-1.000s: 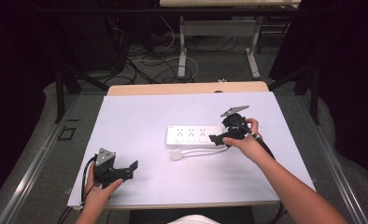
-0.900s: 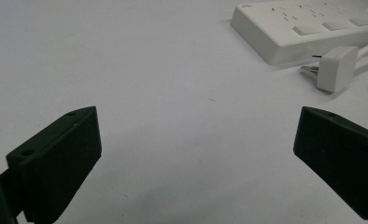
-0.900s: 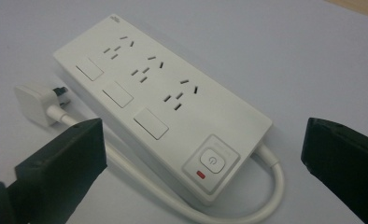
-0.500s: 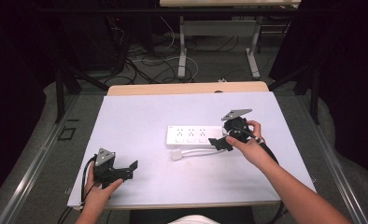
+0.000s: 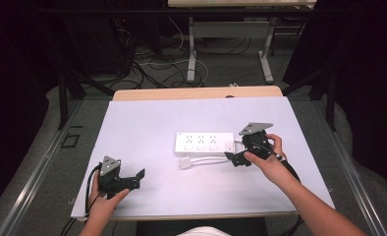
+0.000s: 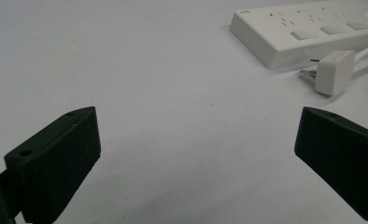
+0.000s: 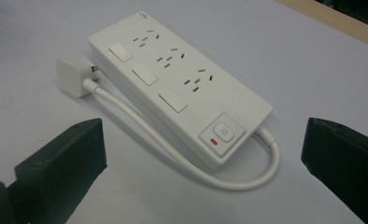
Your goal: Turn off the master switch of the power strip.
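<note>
A white power strip (image 5: 204, 142) lies flat in the middle of the table, with three socket groups and a switch with a red mark (image 7: 222, 133) at its right end. Its white cable (image 5: 211, 160) loops back along the near side to a loose plug (image 5: 185, 162), which lies unplugged. My right gripper (image 5: 236, 147) hovers open just right of the strip's switch end, and the strip (image 7: 173, 88) and plug (image 7: 72, 77) lie ahead of its jaws. My left gripper (image 5: 139, 180) rests open near the front left, pointing toward the plug (image 6: 334, 72) and the strip (image 6: 308, 28).
The white tabletop (image 5: 147, 128) has a wooden strip (image 5: 196, 92) along its far edge. Beyond it stand another table's metal legs (image 5: 191, 54) amid floor cables. Dark curtains close off both sides.
My right gripper has drifted slightly nearer and to the right beside the strip's switch end. The left gripper has stayed put.
</note>
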{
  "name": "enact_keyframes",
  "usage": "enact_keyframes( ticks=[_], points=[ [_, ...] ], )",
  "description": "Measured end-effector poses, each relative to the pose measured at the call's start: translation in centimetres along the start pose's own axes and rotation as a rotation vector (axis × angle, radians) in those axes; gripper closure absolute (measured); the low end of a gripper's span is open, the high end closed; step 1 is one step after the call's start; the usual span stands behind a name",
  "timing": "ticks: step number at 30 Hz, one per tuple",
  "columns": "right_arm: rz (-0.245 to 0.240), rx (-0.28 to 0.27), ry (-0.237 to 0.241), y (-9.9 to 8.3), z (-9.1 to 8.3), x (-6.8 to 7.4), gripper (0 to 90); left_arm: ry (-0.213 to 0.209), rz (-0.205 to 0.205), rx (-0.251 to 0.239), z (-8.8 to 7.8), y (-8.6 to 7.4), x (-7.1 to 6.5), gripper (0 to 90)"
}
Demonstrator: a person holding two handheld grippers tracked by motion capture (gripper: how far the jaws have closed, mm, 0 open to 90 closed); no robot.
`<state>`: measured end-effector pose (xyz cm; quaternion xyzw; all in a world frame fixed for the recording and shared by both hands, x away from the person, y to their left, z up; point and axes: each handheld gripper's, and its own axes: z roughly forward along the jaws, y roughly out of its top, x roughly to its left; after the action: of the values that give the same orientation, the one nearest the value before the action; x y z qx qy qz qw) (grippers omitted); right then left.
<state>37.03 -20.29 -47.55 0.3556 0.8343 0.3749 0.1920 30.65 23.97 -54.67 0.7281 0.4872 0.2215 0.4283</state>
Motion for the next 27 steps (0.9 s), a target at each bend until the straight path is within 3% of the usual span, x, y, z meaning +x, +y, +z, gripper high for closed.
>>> enact_keyframes(
  ticks=[6,18,27],
  points=[
    [0.015,-0.032,-0.034,-1.4,-1.5,-0.4,0.0,0.006,0.003,0.007,0.1,-0.1,-0.1,0.3],
    [0.111,-0.095,-0.063,-4.4,-4.0,-1.8,0.0,0.002,-0.009,-0.011,-0.1,0.0,0.0,0.3],
    [0.147,-0.096,-0.116,-7.0,-4.6,-2.6,0.0,0.007,-0.026,-0.018,-0.2,0.0,0.1,0.3]
  ],
)
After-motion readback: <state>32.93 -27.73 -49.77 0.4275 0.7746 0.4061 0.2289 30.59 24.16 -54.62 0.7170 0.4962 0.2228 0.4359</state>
